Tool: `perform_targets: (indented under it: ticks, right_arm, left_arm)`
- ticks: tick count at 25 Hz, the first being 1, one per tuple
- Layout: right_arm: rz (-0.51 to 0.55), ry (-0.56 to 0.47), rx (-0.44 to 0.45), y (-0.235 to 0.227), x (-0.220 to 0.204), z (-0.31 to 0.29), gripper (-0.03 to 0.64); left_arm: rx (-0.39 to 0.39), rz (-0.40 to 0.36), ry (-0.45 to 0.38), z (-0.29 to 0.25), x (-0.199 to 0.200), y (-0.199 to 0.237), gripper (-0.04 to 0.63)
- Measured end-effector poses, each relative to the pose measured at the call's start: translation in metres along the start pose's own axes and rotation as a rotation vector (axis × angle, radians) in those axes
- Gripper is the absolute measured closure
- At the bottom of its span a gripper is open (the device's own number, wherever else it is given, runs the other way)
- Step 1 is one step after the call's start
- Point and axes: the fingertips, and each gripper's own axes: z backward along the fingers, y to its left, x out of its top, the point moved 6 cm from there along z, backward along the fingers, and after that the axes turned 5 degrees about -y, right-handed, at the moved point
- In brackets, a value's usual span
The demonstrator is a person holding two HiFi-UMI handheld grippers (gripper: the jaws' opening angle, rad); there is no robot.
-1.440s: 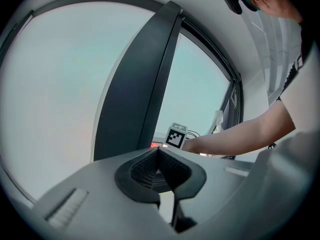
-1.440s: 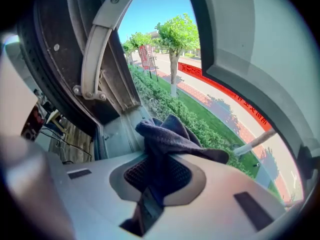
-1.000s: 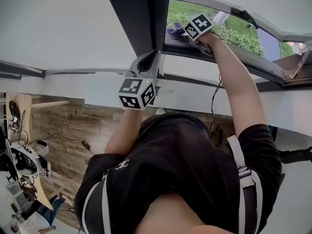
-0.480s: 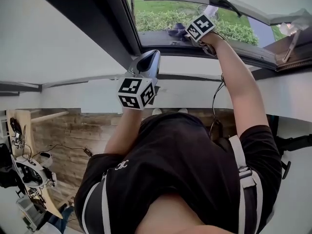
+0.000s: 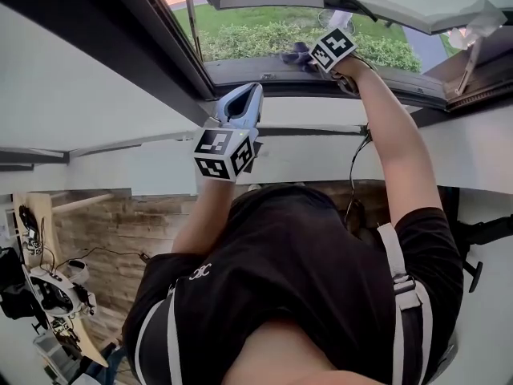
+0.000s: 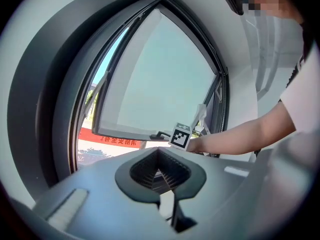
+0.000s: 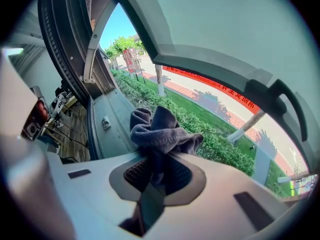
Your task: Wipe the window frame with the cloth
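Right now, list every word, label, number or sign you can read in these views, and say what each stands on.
No text can be read clearly.
Red banner outside the window: pale Chinese characters, too blurred to read.
Red signboard by the hedge: print too small to read.
Black shirt: small white emblem, no legible letters.
Marker cubes: black-and-white square patterns, no words.

We're indoors, in what looks like a lab or test room: below the window frame (image 5: pixel 264 70) lie a wood floor (image 5: pixel 112 215) and a workbench (image 5: pixel 24 203) piled with cabled gear (image 5: pixel 50 291); beyond it, hedge (image 5: pixel 264 38) and lawn (image 5: pixel 264 14).
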Motion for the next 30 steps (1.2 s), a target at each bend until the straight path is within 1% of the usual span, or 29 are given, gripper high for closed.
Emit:
perform_targets:
  ticks: [7, 14, 18, 23, 30]
  right_arm:
    - [-0.058, -0.009, -0.036, -0.032, -0.032, 0.022, 0.569]
    - [-0.067, 0.013, -0.073, -0.058, -0.056, 0.037, 0.569]
    - [-0.094, 0.023, -0.093, -0.074, -0.071, 0.048, 0.569]
    - [-0.106, 0.048, -0.140, -0.094, -0.090, 0.062, 0.569]
    - [-0.167, 0.071, -0.225, -0.125, -0.122, 0.086, 0.569]
  left_arm:
    - [-0.040, -0.021, 0.013, -0.022, -0.005, -0.023, 0.586]
    - [-0.063, -0.031, 0.024, -0.040, -0.009, -0.039, 0.586]
    - [-0.071, -0.035, 0.026, -0.046, -0.009, -0.046, 0.586]
    - [-0.084, -0.040, 0.029, -0.053, -0.009, -0.053, 0.586]
    - [-0.088, -0.039, 0.030, -0.054, -0.008, -0.056, 0.586]
